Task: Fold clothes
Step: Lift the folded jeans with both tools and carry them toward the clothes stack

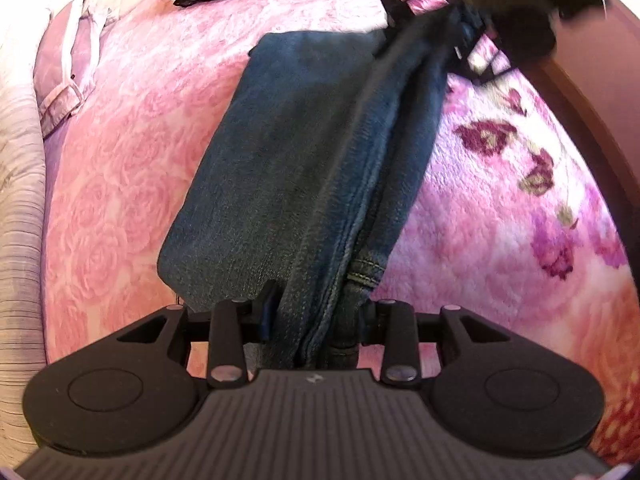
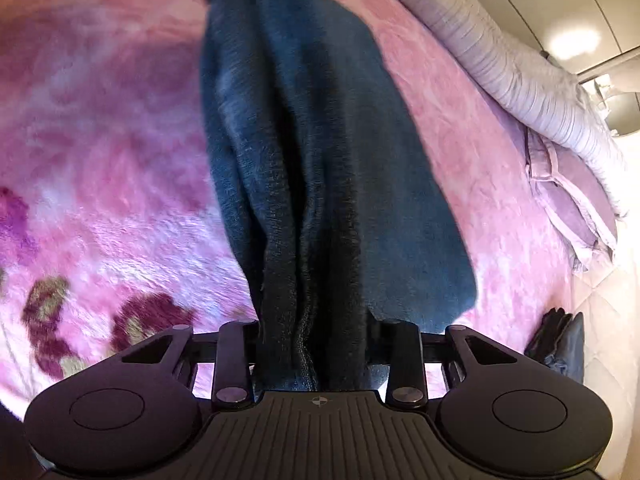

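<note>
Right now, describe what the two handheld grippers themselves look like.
Both look alike. The left gripper is matte black: a ribbed central plate, two rounded lobes each with an embossed circle, and slim link bars with silver pins. The right gripper matches it, with a small crosshair mark on its plate. No cables or sleeves show.

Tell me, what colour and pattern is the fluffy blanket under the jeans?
The fluffy pink blanket bears dark magenta flowers, clearest in the left wrist view.

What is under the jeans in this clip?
The jeans lie over a pink rose-patterned blanket, which shows all around them. Whatever lies directly beneath the denim is covered. Their near end is bunched in the left tool and right tool.
</note>
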Tool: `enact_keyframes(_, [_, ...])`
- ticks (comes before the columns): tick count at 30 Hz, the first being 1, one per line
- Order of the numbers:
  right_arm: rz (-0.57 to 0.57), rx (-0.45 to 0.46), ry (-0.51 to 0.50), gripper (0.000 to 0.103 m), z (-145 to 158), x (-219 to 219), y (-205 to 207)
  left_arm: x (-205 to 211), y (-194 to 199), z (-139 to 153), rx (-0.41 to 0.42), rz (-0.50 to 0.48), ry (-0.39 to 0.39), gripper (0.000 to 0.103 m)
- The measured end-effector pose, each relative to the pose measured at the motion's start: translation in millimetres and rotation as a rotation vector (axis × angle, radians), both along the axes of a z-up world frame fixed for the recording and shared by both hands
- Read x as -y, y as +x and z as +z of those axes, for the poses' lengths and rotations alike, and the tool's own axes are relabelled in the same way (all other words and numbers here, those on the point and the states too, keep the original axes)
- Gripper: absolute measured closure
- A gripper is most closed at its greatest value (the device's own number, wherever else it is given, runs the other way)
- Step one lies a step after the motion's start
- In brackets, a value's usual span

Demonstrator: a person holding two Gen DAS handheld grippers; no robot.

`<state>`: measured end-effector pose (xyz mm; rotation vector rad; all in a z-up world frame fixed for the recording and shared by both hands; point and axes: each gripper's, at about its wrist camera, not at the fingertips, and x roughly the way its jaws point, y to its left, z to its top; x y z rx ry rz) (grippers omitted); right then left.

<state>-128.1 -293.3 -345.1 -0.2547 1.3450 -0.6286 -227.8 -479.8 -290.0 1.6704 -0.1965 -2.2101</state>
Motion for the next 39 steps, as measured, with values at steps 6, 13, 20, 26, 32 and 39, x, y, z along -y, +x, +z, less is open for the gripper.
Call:
enact_keyframes(6, [0.019, -0.009, 0.000, 0.072, 35, 12, 9, -26, -6, -22, 0.099, -0.082, -0.197, 0.045])
enact_keyframes(13, [0.063, -0.033, 0.006, 0.073, 60, -1, 22, -25, -6, -29, 0.127, -0.082, -0.201, 0.071])
enact_keyframes(20, [0.064, -0.013, 0.014, 0.074, 104, -23, 23, -44, 17, 32, 0.042, -0.078, -0.235, 0.075])
enact_keyframes(26, [0.070, -0.013, 0.008, 0.075, 142, -58, 21, -77, 26, 62, 0.015, -0.089, -0.233, 0.075])
enact_keyframes(32, [0.055, -0.033, 0.011, 0.075, 164, -89, 18, -100, 28, 81, -0.002, -0.110, -0.238, 0.075])
enact_keyframes(39, [0.016, -0.047, -0.024, 0.075, 187, -117, 13, -119, 31, 105, -0.012, -0.143, -0.284, 0.075])
